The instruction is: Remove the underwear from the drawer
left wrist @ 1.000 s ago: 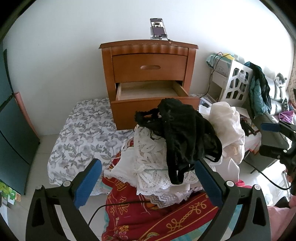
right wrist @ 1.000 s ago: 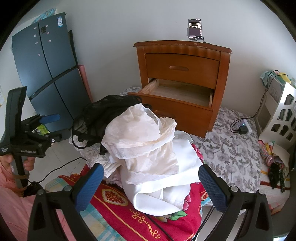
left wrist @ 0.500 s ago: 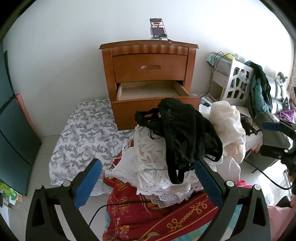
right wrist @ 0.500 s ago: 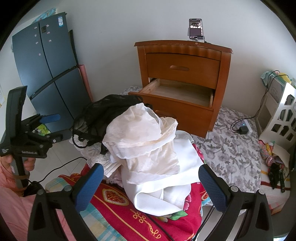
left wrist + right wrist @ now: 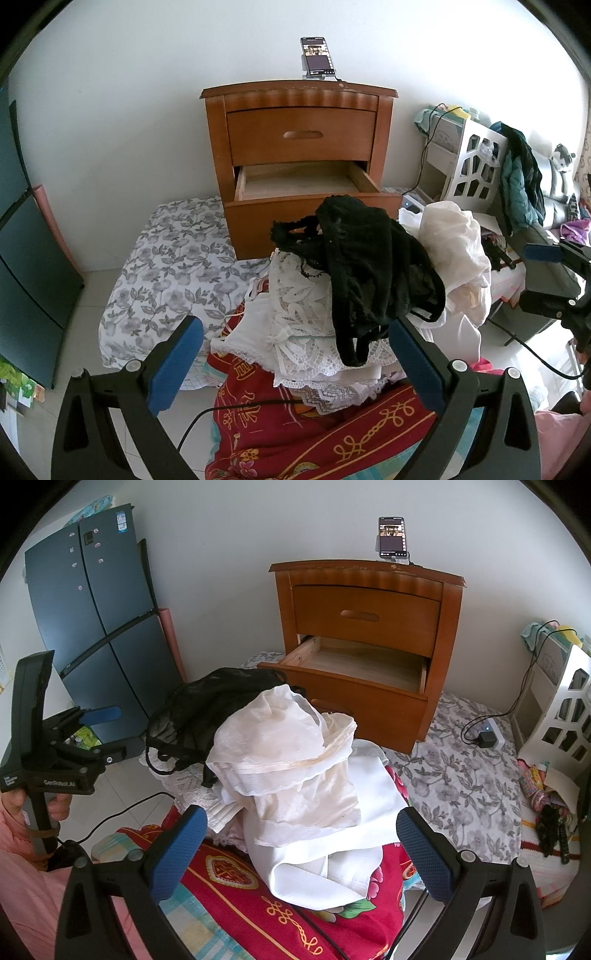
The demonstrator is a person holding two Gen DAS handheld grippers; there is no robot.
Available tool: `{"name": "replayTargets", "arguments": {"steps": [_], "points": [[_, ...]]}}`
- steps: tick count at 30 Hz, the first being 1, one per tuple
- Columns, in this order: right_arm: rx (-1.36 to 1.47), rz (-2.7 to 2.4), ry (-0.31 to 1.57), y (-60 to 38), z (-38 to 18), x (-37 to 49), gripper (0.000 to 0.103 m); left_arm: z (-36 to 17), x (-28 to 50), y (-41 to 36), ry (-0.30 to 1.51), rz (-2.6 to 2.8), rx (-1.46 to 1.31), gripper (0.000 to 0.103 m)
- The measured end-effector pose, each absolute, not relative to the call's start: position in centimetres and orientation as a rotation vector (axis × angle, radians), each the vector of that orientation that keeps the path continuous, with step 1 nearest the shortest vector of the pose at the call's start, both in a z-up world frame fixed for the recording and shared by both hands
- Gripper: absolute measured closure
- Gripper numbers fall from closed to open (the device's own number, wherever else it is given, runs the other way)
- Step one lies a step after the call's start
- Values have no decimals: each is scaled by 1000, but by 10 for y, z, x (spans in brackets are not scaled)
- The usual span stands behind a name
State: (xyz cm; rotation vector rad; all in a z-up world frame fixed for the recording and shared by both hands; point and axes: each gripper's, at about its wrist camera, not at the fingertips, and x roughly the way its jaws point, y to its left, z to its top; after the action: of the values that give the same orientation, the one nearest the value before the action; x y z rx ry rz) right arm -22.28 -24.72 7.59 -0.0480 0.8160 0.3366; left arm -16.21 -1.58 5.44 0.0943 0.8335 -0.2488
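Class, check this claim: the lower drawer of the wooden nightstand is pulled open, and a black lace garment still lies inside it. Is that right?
Not quite. The lower drawer of the nightstand is pulled open, but the left wrist view shows it bare inside. The black lace garment lies on the pile of white garments in front of the nightstand.

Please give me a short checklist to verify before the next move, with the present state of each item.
1. Lower drawer is pulled open: ok.
2. Any underwear left inside it: none on the visible bottom; the front part is hidden, cannot tell.
3. Left gripper is open and holds nothing: ok.
4. Right gripper is open and holds nothing: ok.
5. Black underwear lies on top of the pile of white garments, outside the drawer: ok.
6. Upper drawer is closed, out of the way: ok.
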Motion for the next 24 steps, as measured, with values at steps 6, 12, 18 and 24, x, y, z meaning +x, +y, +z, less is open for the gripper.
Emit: {"name": "replayTargets", "arguments": {"steps": [6,12,18,24], "points": [[-48,336,815,-247,76,-223,0,54,-162,-16,834,-248,94,3],[-48,336,816,-247,76,-223,0,54,-163,-16,838,-241,95,3],[-48,337,816,-247,76,-223,0,52,-163,-16,843,-235,91,3],[-48,338,816,-248,76,-223,0,51,-162,-16,846,-228,100,3]]}}
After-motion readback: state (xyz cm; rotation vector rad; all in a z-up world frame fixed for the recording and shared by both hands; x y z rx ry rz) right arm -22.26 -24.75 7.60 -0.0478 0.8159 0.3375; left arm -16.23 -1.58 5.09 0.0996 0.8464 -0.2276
